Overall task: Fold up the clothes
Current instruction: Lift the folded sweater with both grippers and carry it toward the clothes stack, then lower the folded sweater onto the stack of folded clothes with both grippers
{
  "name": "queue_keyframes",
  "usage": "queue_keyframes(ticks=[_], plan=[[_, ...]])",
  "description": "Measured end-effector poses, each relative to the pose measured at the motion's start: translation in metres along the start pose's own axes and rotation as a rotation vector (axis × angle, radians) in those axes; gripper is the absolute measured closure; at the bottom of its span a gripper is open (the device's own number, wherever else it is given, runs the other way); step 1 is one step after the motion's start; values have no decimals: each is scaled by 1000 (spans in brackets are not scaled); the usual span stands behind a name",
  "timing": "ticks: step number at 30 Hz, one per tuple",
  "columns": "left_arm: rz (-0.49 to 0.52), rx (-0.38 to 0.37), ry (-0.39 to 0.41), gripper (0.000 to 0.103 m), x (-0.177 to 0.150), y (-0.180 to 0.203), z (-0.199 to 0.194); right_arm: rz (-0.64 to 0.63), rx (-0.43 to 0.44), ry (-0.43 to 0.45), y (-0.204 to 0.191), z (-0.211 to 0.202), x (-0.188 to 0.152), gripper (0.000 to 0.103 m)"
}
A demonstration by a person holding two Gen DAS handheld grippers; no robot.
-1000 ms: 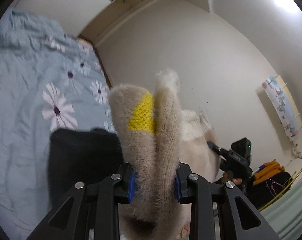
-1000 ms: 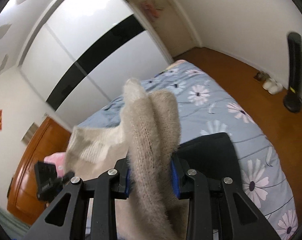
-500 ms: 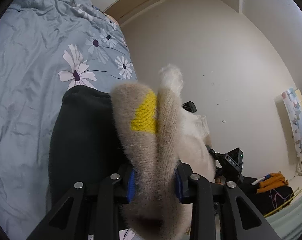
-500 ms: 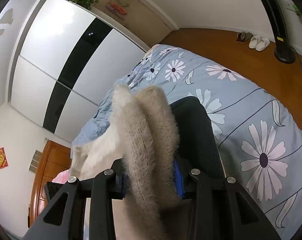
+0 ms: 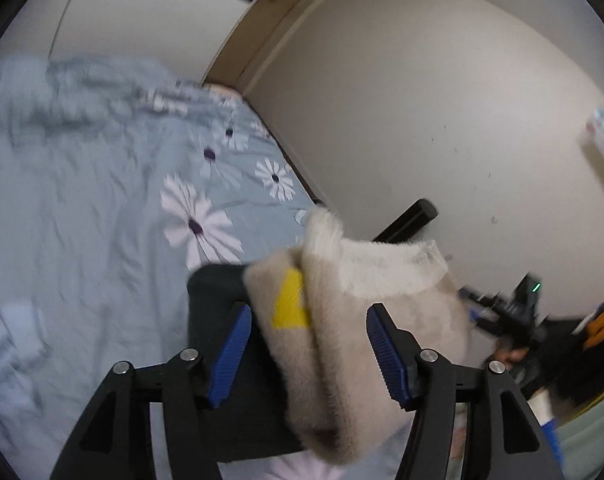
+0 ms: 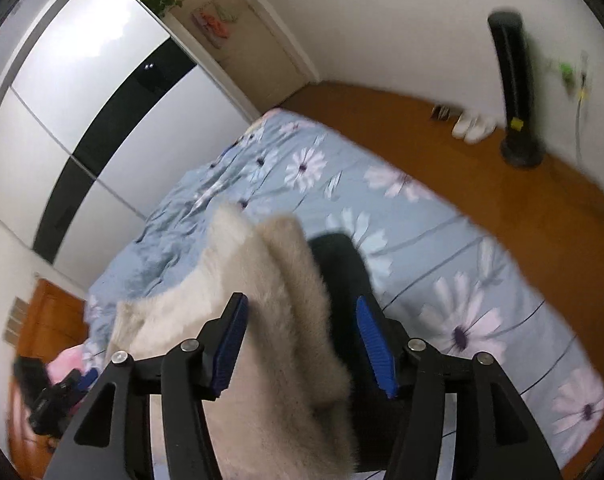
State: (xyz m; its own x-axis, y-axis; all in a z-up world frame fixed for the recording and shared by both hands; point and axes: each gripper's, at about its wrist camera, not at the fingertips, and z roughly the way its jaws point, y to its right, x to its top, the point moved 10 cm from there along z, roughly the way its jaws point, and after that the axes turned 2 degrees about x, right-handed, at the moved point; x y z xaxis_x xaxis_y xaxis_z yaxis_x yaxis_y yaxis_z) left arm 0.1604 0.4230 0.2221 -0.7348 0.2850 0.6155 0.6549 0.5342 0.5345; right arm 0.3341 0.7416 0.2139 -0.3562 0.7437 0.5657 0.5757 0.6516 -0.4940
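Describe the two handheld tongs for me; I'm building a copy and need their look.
Both the left tongs and the right tongs look alike: matte black angular fingers with triangular cut-outs, silver round bolt heads at the joints, and ribbed blue pads on the inner faces. No cables or markings show on either.

A home bedroom is indicated by a floral-covered bed [image 6: 402, 216], sliding wardrobe [image 6: 82, 92] and wooden floor [image 6: 482, 160].

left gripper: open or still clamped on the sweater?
Open. The left gripper has just been opening; its blue pads stand apart from the sweater lying between them.
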Motion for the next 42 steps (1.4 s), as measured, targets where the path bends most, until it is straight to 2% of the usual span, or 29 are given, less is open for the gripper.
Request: queue_keyframes(ticks=[2, 4, 6, 9, 15, 20, 24, 27, 33, 42], plan=[[61, 9, 13, 39, 5, 13, -1, -41, -17, 47, -11, -11, 11, 45], [103, -2, 10, 39, 6, 29, 6, -106, 33, 66, -38, -14, 14, 45], [135, -16, -5, 38, 3, 42, 17, -186, 78, 57, -65, -8, 10, 45], [180, -11, -38, 38, -6, 50, 38, -255, 64, 3, -76, 17, -1, 45], [202, -6, -102, 39, -30, 51, 67, -166, -13, -78, -26, 55, -20, 45], [223, -24, -99, 38, -39, 55, 74, -101, 52, -65, -6, 59, -31, 46], [213, -48, -102, 38, -42, 60, 73, -111, 41, -50, 0, 61, -31, 46], [224, -51, -117, 38, -46, 63, 77, -63, 55, -50, 13, 65, -34, 46], [253, -26, -130, 34, -48, 71, 75, -20, 66, -51, 11, 55, -32, 46], [220, -1, -134, 34, -49, 69, 62, -92, 3, 6, -19, 9, -15, 45]])
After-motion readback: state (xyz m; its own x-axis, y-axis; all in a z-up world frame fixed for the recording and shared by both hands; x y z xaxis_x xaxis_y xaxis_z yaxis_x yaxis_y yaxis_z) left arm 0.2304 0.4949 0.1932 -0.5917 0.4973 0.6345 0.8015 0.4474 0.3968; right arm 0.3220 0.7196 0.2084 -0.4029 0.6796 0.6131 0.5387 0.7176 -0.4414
